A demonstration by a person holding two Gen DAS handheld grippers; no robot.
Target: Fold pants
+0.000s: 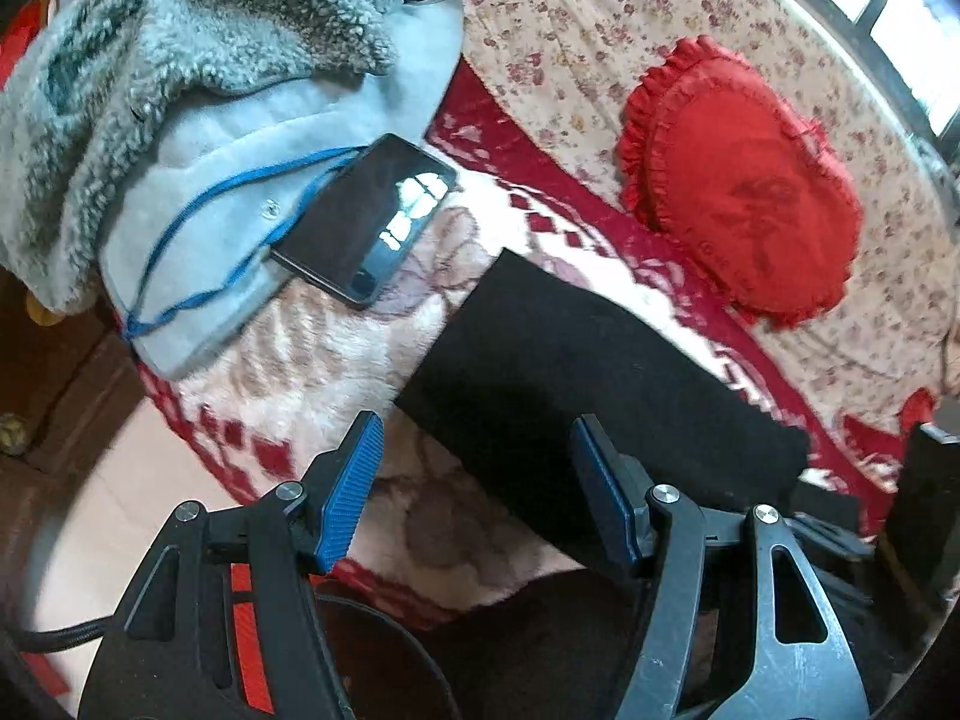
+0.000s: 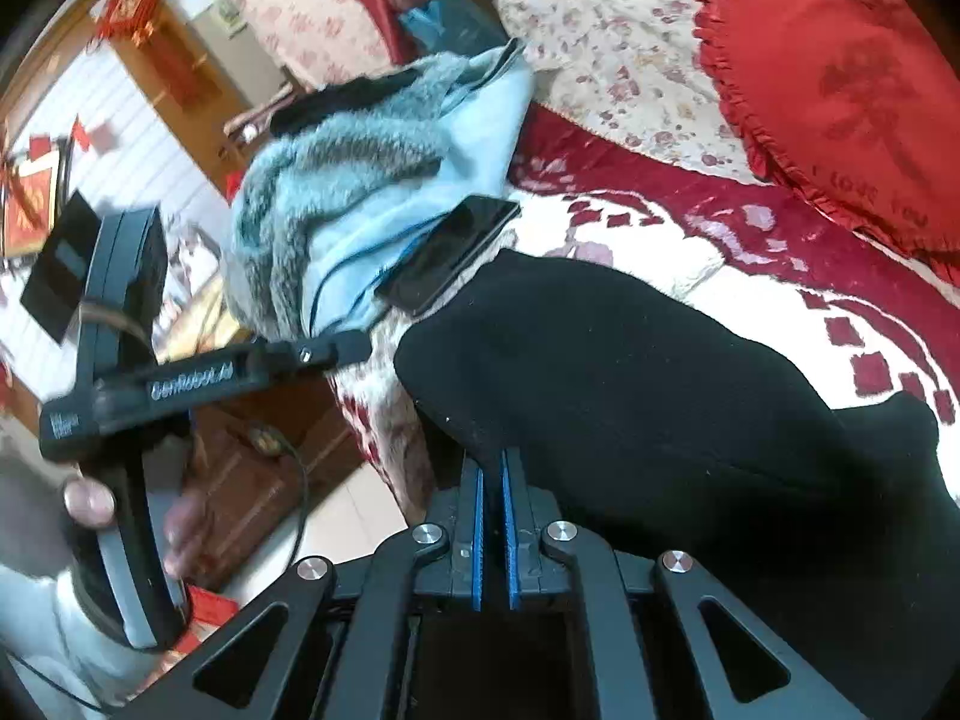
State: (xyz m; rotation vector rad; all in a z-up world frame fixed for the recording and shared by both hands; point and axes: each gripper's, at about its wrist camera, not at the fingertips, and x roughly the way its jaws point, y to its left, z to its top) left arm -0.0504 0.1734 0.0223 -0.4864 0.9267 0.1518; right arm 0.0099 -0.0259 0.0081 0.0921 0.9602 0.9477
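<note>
Pants (image 2: 630, 384), black and already bunched into a thick folded bundle, lie on the bed's red-and-cream patterned blanket (image 2: 780, 252). The right gripper (image 2: 493, 474) has its blue-padded fingers (image 2: 478, 516) pressed together on the near edge of that dark cloth, a thin fold of fabric caught between the pads. In the left wrist view the left gripper (image 1: 480, 468) stands with its fingers (image 1: 351, 492) wide apart, holding nothing; one pad hangs over the blanket (image 1: 312, 372), the other over the near corner of the pants (image 1: 576, 384), which from this side read as a flat black rectangle with straight edges.

Just beyond the pants a dark phone (image 1: 366, 219) rests with one end on the blanket and the other on a pale blue fleece-lined jacket (image 1: 198, 90), a blue cord (image 1: 180, 228) looping across the jacket beside it. The same phone (image 2: 450, 252) and jacket (image 2: 372, 180) show in the right wrist view, close to the far end of the bundle. Farther back, a red heart-shaped frilled cushion (image 1: 744, 180) lies on a floral bedspread (image 1: 600, 30). The left gripper (image 2: 336, 354) also shows from the side in the right view, gripped by the person's hand (image 2: 120, 516) off the bed's edge.
</note>
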